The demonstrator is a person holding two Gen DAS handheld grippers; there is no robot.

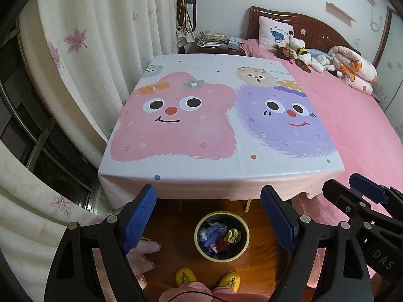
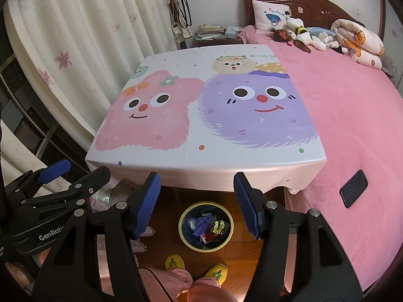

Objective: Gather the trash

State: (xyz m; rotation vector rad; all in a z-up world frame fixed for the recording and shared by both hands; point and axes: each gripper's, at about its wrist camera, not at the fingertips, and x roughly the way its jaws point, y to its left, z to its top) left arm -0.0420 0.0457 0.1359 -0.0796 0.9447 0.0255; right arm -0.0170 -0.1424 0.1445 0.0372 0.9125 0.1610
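Observation:
A round bin with a yellow rim (image 1: 245,236) stands on the wooden floor in front of the table; it also shows in the right wrist view (image 2: 230,224). It holds trash (image 1: 219,236): purple plastic, a yellow-green crumpled wrapper, a red packet, a clear piece. My left gripper (image 1: 209,216) is open and empty, held above the bin. My right gripper (image 2: 197,202) is open and empty, also above the bin. The right gripper shows at the right edge of the left wrist view (image 1: 362,196).
A table with a cartoon-monster cloth (image 1: 214,125) stands ahead. A pink bed (image 2: 352,115) lies to the right with a black phone (image 2: 353,188), plush toys and pillows. Curtains hang left. My feet in yellow slippers (image 1: 209,279) stand near the bin.

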